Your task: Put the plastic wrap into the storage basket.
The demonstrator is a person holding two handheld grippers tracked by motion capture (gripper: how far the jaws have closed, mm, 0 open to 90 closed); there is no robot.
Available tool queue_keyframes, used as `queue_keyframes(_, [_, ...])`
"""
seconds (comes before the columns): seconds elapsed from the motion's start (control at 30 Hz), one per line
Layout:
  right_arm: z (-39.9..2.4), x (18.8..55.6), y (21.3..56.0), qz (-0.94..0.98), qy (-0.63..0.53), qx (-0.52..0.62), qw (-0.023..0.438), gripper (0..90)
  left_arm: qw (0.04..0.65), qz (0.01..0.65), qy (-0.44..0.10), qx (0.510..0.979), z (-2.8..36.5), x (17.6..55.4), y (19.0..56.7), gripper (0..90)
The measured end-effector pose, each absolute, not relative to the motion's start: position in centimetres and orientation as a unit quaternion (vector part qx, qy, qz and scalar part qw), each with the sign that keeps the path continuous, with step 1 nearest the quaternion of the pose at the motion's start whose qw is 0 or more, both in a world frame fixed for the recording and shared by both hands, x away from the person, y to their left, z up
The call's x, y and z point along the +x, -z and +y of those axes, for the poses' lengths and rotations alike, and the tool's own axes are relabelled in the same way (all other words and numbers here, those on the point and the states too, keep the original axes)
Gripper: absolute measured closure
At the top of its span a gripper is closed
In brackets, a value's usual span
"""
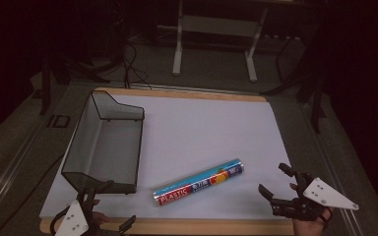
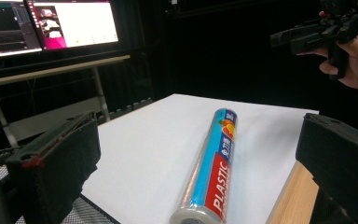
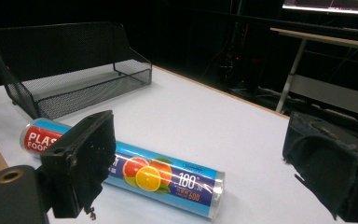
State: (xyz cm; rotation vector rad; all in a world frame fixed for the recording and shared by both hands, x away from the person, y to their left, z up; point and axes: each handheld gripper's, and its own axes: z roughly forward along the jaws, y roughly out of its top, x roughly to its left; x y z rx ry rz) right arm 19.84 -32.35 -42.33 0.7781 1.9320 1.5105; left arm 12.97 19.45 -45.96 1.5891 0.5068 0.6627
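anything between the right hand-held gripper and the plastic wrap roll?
Nothing. In the high view, bare white table surface separates the right hand-held gripper from the plastic wrap roll.

Glossy plastic film over the plastic wrap roll (image 3: 135, 172). Black wire-mesh metal for the tray (image 1: 106, 142) beside it. Matt white sheet on the worktop (image 1: 202, 128), pale wood edging. Rough matt black pads (image 3: 91, 158) on the right tool.

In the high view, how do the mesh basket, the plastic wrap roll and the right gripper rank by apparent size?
1. mesh basket, clearly largest.
2. plastic wrap roll and right gripper: they look similar in length, so I leave them unranked.
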Motion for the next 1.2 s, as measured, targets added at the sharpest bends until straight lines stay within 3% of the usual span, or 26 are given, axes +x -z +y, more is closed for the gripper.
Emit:
queue_keyframes(0.37, [-32.0,19.9,42.1,0.73,-0.561,0.279,0.274,9.2,0.623,0.22,-0.29,0.693,19.5,13.0,46.0,0.6])
queue_keyframes(0.5, [-31.0,20.0,42.3,0.729,-0.557,0.254,0.307,9.2,0.623,0.218,-0.291,0.693,19.5,12.9,46.0,0.6])
queue_keyframes(0.67, [-30.7,20.6,41.8,0.739,-0.58,0.219,0.265,9.3,0.622,0.218,-0.29,0.694,19.4,13.0,46.0,0.6])
queue_keyframes(0.8, [-30.0,21.5,42.1,0.771,-0.572,0.19,0.206,9.3,0.623,0.218,-0.289,0.694,19.4,13.0,46.0,0.6])
queue_keyframes(1.2, [-26.2,23.0,44.1,0.83,-0.526,0.129,0.134,9.2,0.624,0.218,-0.287,0.694,19.5,13.0,46.0,0.6])
